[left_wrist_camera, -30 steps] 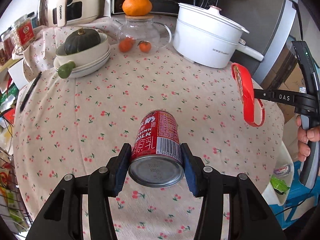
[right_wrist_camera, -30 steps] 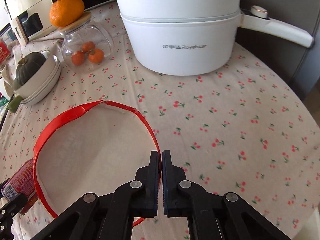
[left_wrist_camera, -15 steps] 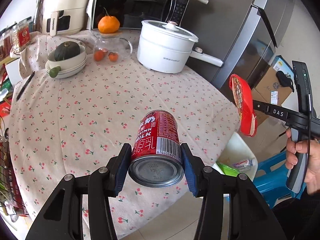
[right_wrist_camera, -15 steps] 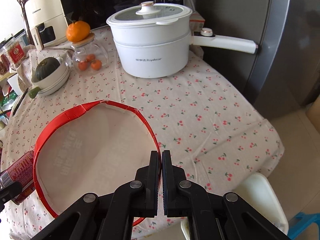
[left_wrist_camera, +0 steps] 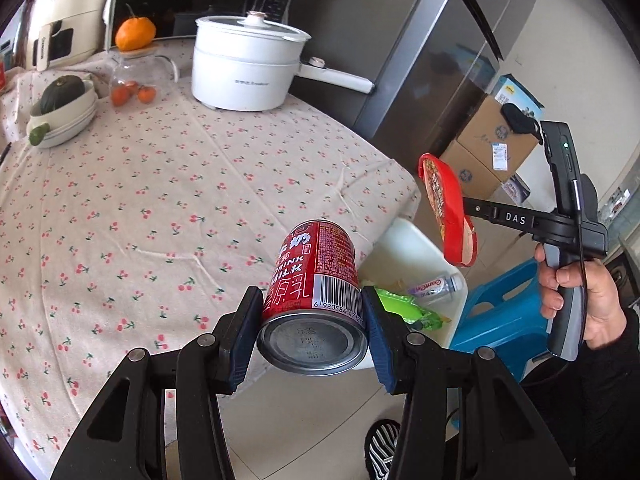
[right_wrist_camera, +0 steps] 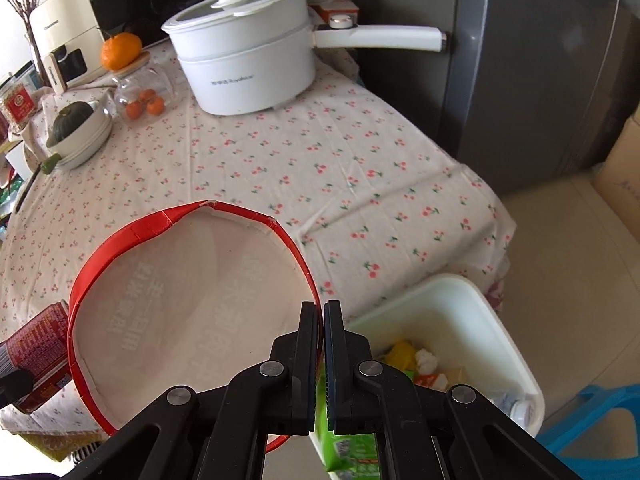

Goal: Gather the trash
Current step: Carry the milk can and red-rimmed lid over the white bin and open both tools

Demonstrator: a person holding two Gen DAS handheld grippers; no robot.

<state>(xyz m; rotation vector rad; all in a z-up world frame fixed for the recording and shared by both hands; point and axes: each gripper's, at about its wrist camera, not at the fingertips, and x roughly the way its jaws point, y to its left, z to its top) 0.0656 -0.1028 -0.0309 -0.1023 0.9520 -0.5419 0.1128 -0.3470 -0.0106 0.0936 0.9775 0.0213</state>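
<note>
My left gripper (left_wrist_camera: 312,320) is shut on a red drink can (left_wrist_camera: 316,280), held in the air past the table's near corner with its silver bottom toward the camera. The can (right_wrist_camera: 34,352) also shows at the left edge of the right wrist view. My right gripper (right_wrist_camera: 322,320) is shut on the rim of a red paper lid (right_wrist_camera: 192,304) with a white inside; the lid (left_wrist_camera: 446,208) hangs above and to the right of a white trash bin (left_wrist_camera: 404,240). The bin (right_wrist_camera: 472,316) stands on the floor by the table edge and holds wrappers and a small bottle.
The cherry-print tablecloth (left_wrist_camera: 160,200) carries a white pot (left_wrist_camera: 248,72) with a long handle, a glass jar (left_wrist_camera: 136,80) under an orange, and bowls with a green squash (left_wrist_camera: 64,104). A grey fridge (right_wrist_camera: 540,60), cardboard boxes (left_wrist_camera: 492,152) and a blue stool (left_wrist_camera: 500,316) stand beyond.
Both grippers have carried their loads off the tabletop toward the table's right corner. The white bin, the floor and the blue stool have come into fuller view beneath them.
</note>
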